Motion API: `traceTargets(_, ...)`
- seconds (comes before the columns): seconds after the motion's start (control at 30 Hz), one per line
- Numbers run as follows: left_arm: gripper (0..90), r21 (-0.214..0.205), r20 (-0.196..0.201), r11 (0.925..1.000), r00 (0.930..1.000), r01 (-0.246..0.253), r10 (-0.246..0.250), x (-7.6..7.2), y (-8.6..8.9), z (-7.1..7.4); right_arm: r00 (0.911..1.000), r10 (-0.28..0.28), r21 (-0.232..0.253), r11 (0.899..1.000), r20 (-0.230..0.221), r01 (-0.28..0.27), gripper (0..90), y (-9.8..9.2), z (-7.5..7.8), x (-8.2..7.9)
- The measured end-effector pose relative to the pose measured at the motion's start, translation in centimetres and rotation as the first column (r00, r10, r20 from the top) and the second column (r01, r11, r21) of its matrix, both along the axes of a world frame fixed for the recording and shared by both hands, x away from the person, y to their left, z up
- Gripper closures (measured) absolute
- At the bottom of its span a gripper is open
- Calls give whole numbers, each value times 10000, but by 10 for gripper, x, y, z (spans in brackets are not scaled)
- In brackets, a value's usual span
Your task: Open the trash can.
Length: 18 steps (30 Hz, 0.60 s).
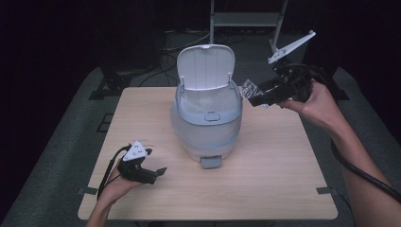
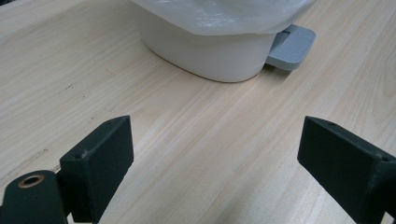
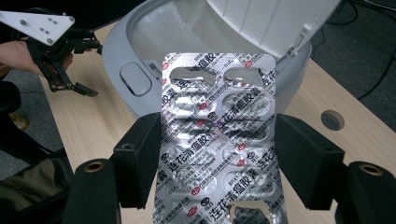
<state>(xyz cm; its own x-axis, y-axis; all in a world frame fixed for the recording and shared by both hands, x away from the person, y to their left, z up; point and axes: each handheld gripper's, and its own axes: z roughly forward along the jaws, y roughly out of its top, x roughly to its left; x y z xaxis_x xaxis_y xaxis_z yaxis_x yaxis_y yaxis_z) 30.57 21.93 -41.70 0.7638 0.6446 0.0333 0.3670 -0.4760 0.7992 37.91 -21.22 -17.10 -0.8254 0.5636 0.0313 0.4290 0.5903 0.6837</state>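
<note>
The right gripper [image 1: 253,97] is clamped on a silver blister pack [image 3: 218,135], held in the air just beside the right rim of the white pedal bin [image 1: 206,124], which stands near the middle of the wooden table [image 1: 283,170] with its lid [image 1: 206,66] tipped up. In the right gripper view the 2 black jaws press the pack's long edges; its lower end is cut off by the frame, several pockets look torn open, and the red print is too fine to read. In the high view the pack is a small glinting scrap [image 1: 249,88], partly hidden by the gripper. The left gripper [image 1: 156,174] rests low on the table's near left part, its jaws spread wide with bare wood between them. A clear liner [image 2: 219,14] drapes the bin, whose inside cannot be made out, and the grey pedal [image 2: 290,46] is half hidden
</note>
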Motion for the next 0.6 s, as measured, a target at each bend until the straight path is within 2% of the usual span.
traceTargets(0.6, 97, 3, -18, 10000, 10000, -2, 2, 0, 2, 1, 9987, 481, -169, 9987, 169, -478, 325, 31, 23, 12)
